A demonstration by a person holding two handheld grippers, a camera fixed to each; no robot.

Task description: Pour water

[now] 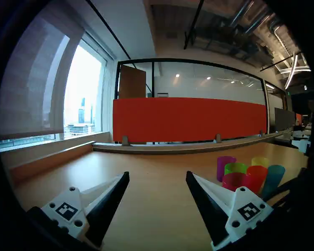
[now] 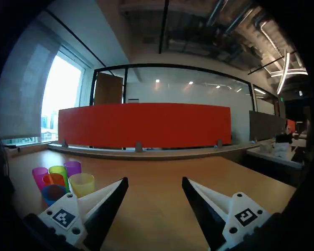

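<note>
Left gripper (image 1: 157,172) and right gripper (image 2: 154,178), both held level with the jaws wide apart
In the left gripper view the two fingers (image 1: 111,196) of the left gripper point forward and a little inward, and their tips are well apart; each finger is white outside with a black inner face, and it carries a square black-and-white marker (image 1: 67,210) near its base. In the right gripper view the right gripper has the same pose, its fingers spread and the tips well apart. On each gripper the two tips stand at equal height, so neither one is tilted to a side
</note>
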